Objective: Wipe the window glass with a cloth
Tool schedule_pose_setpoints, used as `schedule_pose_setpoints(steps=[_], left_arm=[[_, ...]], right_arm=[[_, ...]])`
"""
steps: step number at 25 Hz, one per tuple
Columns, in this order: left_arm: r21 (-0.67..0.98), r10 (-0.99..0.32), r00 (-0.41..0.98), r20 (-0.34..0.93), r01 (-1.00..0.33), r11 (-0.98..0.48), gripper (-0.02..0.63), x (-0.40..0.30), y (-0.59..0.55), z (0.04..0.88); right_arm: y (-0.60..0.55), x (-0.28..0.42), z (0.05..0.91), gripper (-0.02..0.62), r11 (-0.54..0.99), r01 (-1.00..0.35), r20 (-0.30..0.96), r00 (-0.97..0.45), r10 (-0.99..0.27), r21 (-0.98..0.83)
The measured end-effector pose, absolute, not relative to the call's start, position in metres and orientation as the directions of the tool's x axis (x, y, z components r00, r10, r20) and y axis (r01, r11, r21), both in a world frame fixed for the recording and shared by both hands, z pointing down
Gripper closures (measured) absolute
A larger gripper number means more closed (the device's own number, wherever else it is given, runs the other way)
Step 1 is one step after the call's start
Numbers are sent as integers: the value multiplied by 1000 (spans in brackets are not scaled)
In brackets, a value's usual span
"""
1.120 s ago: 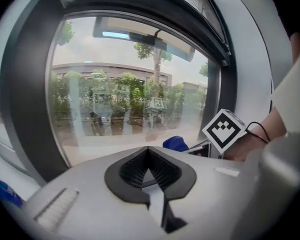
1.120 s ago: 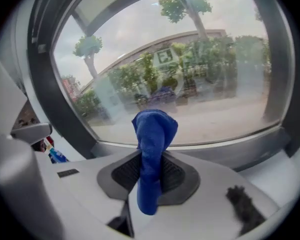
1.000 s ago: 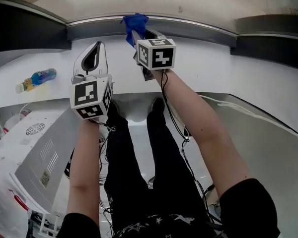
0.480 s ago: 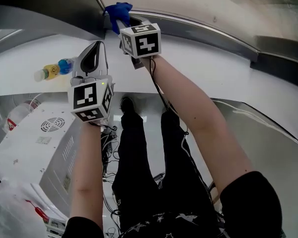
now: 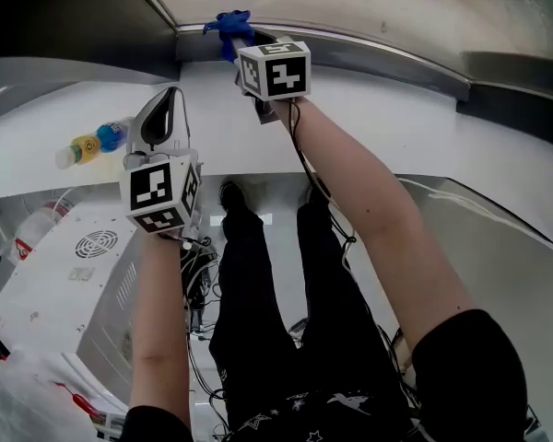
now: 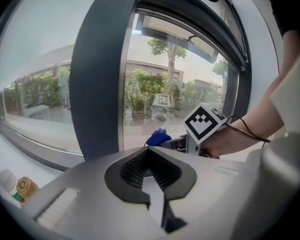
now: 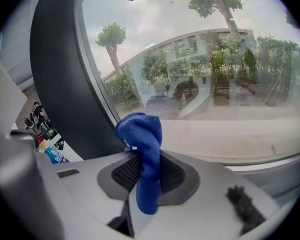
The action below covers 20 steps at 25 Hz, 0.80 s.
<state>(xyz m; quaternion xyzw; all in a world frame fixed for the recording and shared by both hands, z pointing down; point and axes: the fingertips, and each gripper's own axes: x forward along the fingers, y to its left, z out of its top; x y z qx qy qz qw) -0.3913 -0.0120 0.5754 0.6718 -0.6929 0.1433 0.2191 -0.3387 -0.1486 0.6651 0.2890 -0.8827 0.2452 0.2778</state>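
**Item: blue cloth in right gripper, at window corner**

- Right gripper (image 7: 144, 178): jaws clamped on a blue cloth (image 7: 142, 144), which bunches above the tips.
- The cloth sits at the lower left corner of the window glass (image 7: 215, 84), beside the dark frame post (image 7: 60, 84). Contact with the pane cannot be told.
- Left gripper (image 6: 151, 170): jaws together, nothing between them, held over the white sill (image 5: 424, 127).
- Bottle (image 5: 92, 143): lies on the sill, yellow and blue, label unreadable.
- Marker cubes: black-and-white squares only, no lettering.
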Motion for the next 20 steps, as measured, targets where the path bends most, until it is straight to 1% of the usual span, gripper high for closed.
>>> schedule_pose_setpoints(steps=[4,11,20], left_arm=[[91,-858,34,512,-996,15,598,-356,-24,577],[88,-842,100,531,-994,-62,598,-273,-52,583],[96,-812,215,543,-976,-194,598,-153,-112,592]], right_arm=[[-164,-281,666,509,670,-690,639,-651,-409,-274],[-203,-156,665,509,580,-772,646,-585,-491,-258],[-248,9,673,509,406,-870,653,-482,-584,-280]])
